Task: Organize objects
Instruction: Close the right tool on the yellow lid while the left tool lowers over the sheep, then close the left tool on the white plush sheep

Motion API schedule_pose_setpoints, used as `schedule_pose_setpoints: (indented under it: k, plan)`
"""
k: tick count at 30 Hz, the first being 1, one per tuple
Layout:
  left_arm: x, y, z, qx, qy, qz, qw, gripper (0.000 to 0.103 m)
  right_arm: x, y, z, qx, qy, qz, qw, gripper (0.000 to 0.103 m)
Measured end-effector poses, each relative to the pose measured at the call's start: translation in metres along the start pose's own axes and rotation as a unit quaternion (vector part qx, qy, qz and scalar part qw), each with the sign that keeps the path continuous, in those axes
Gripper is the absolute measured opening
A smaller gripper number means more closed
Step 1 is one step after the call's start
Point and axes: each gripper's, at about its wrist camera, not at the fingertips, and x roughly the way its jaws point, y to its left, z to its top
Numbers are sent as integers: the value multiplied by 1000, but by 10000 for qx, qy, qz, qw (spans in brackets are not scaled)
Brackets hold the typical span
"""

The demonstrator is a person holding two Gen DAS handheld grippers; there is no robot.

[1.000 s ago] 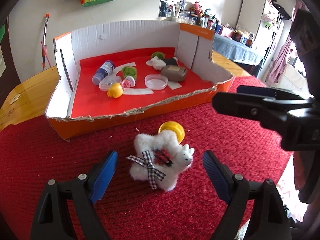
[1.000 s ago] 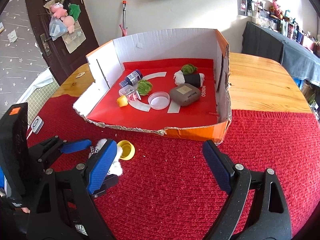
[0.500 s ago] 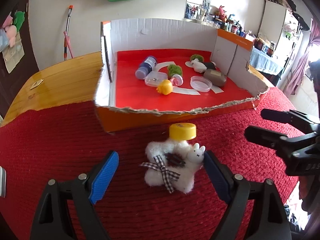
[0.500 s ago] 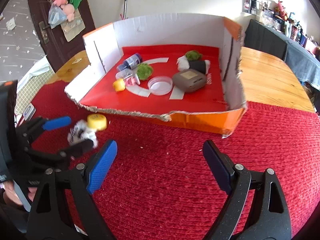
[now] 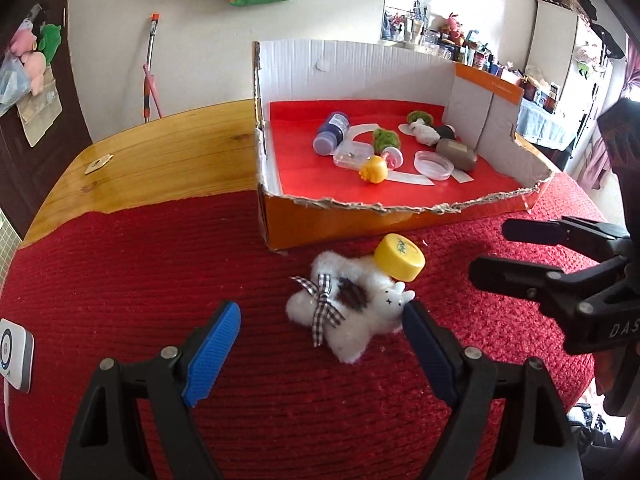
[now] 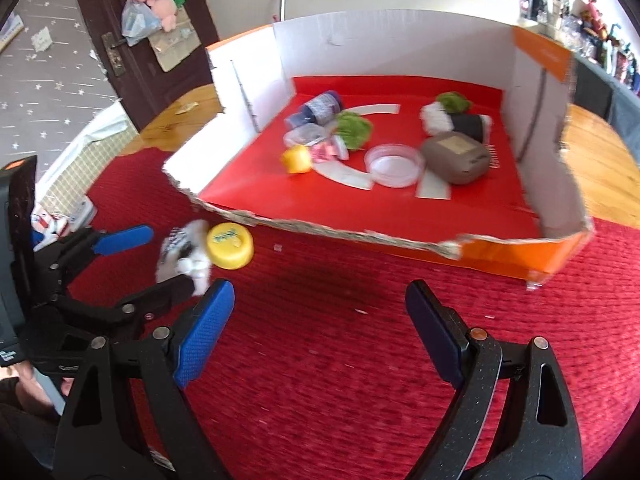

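A white plush toy with a checked bow lies on the red mat. A yellow cap rests against its far side. My left gripper is closing around the toy, which lies between the jaws close to the right pad; the left pad stands well clear of it. In the right wrist view the toy and cap sit at the left, inside the left gripper. My right gripper hangs open over bare mat, nothing between its fingers. In the left wrist view the right gripper hovers right of the cap.
A torn cardboard box with a red floor holds a blue bottle, a yellow ball, a clear lid, a grey case and green fluff. A white device lies at the mat's left edge. Wooden tabletop lies behind.
The left gripper swung leftward, so the toy went from centred between its fingers to beside the right pad. The right gripper sank closer to the box.
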Motion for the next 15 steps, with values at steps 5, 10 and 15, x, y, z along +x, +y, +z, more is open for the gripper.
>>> schedule_pose_setpoints:
  k: [5, 10, 15]
  plan:
    - [-1, -4, 1, 272, -84, -9, 9996, 82, 16, 12, 5, -70, 27, 12, 10000, 88]
    - [-4, -5, 5, 738, -154, -163, 9970, 79, 19, 10, 9, 95, -22, 167, 9998, 83]
    - [-5, -7, 5, 1127, -181, -429, 9925, 75, 24, 20, 13, -54, 34, 259, 9996, 66]
